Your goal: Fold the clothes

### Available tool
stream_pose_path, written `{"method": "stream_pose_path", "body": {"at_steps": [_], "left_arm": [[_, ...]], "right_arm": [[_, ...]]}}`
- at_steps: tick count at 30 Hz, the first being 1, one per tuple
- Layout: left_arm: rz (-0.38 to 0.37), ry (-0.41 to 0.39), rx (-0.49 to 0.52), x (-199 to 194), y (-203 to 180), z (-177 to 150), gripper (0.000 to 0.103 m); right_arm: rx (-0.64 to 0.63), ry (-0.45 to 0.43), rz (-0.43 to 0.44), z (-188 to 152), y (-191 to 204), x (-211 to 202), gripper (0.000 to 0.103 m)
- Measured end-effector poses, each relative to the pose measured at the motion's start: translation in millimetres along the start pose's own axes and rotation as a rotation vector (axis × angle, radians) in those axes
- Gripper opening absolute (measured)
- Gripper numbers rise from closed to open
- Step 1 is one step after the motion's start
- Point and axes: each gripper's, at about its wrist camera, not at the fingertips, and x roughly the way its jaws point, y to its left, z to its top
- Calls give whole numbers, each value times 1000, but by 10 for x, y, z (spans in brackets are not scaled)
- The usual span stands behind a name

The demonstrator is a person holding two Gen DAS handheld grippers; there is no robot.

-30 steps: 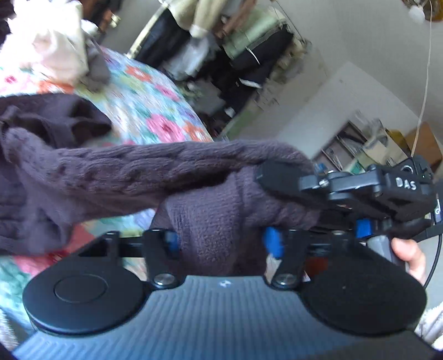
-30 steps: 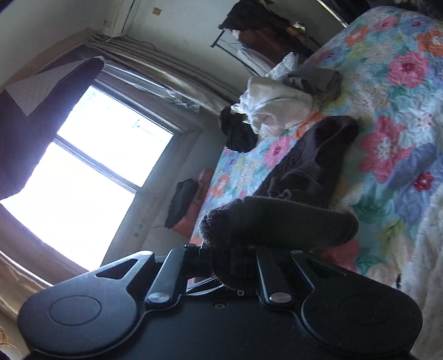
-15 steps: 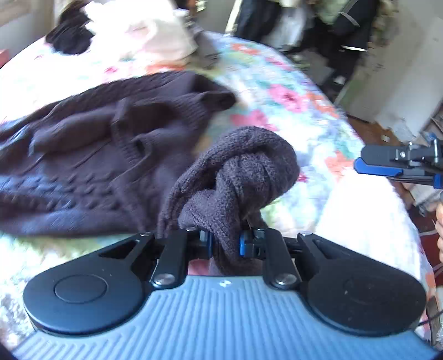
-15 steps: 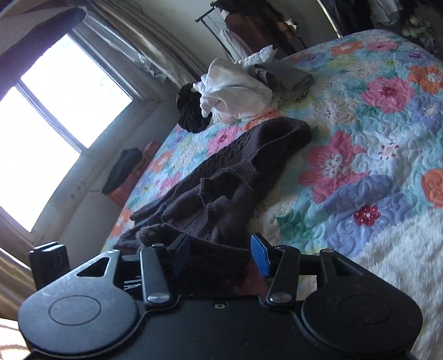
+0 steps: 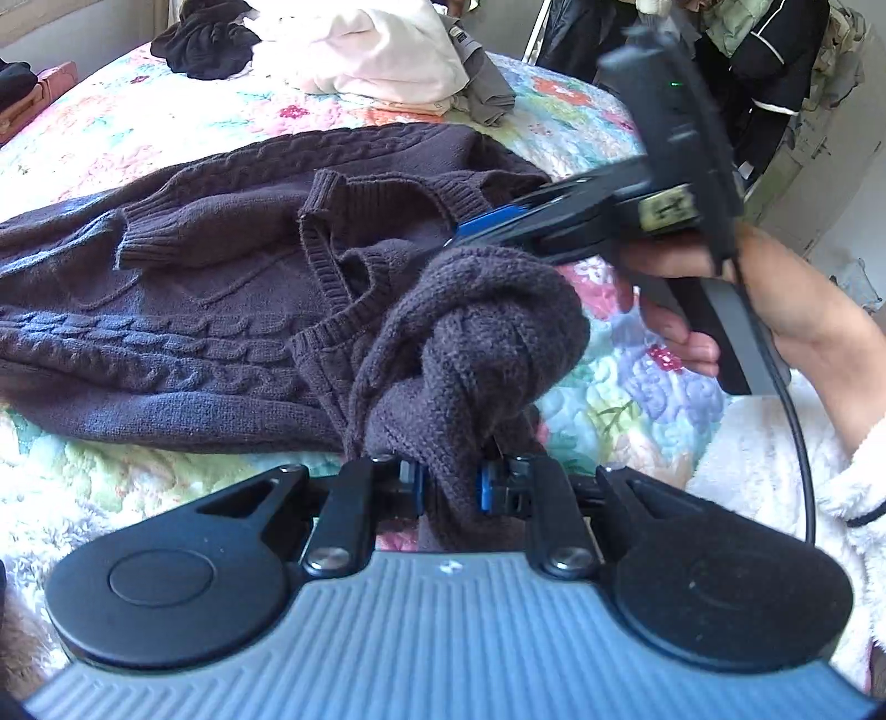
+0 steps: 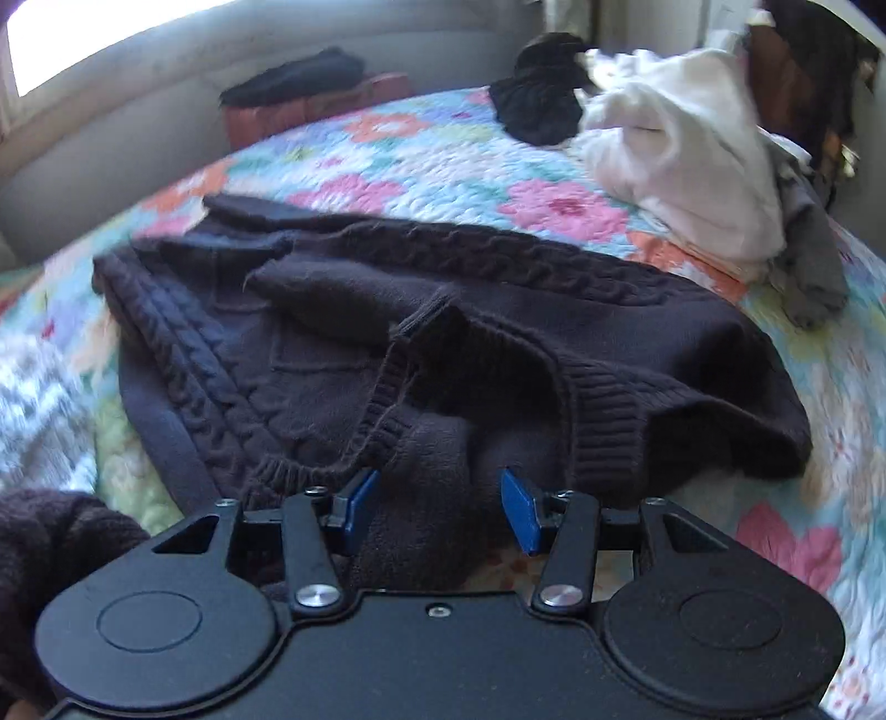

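A dark brown cable-knit sweater [image 5: 183,288] lies rumpled on the floral quilt [image 5: 138,116]; it also shows in the right wrist view [image 6: 498,310]. My left gripper [image 5: 446,482] is shut on a bunched sleeve of the sweater [image 5: 476,343], held just above the bed. My right gripper [image 6: 437,509] is open, its blue pads either side of the sweater's near edge by the neckline. In the left wrist view the right gripper [image 5: 459,232] reaches in from the right over the collar.
A pile of white [image 5: 376,50], black [image 5: 205,39] and grey [image 5: 482,88] clothes sits at the far end of the bed. A white fleece blanket [image 5: 764,476] lies at the near right. Hanging clothes [image 5: 747,50] stand beyond the bed.
My right gripper let go of the sweater, opened, and moved down over the neckline. My left gripper lowered the bunched sleeve toward the bed, still shut on it.
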Motion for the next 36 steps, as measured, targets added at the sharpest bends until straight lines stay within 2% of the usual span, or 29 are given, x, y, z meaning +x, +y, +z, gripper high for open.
{"method": "stream_pose_path", "body": {"at_steps": [3,4,5,6,9,12,15,17,19,20,22,24,26,28,29,30,32,35,36], "left_arm": [[25,16,-13,81,82,49,16],[29,14,-19,92,108,68,16],[32,12,-25,94,128,87,16],[35,9,-32,86,143,105,16],[40,11,-40,76,183,172,16],[42,-4,-38,58,194,279,16],[47,-61,-2,17,134,409,16],[67,-99,30,7,75,490,16],[89,-129,46,28,58,570,16],[96,-133,38,47,85,604,16],[112,-138,6,75,176,667,16],[132,-154,-31,47,288,690,16],[150,-175,-51,-5,387,687,16],[166,-191,-55,-65,445,673,16],[174,-197,-52,-91,465,664,16],[181,-203,-47,-116,484,657,16],[193,-208,-41,-154,505,647,16],[191,-211,-38,-184,535,648,16],[189,-215,-37,-195,538,651,16]], "right_arm": [[-32,40,-23,24,20,274,53],[-40,51,-38,8,6,355,49],[-41,60,-33,-15,-8,406,22],[-42,50,-34,-43,-15,389,10],[-57,-28,-83,-134,-26,119,4],[5,-123,-184,-311,-161,-417,4],[200,-168,-252,-673,-467,-868,4],[353,-147,-245,-990,-689,-973,1],[456,-96,-292,-1258,-864,-965,0],[505,-75,-298,-1355,-952,-959,1],[600,-122,-250,-1414,-1070,-1052,1],[582,-167,-237,-1306,-1041,-1156,4],[554,-193,-191,-1130,-925,-1154,13],[546,-208,-94,-1013,-807,-1101,41],[547,-212,-51,-966,-751,-1042,61],[548,-216,-15,-921,-700,-972,70],[563,-190,-12,-848,-605,-801,77],[556,-155,-55,-793,-545,-527,77],[541,-147,-64,-790,-553,-437,63]]}}
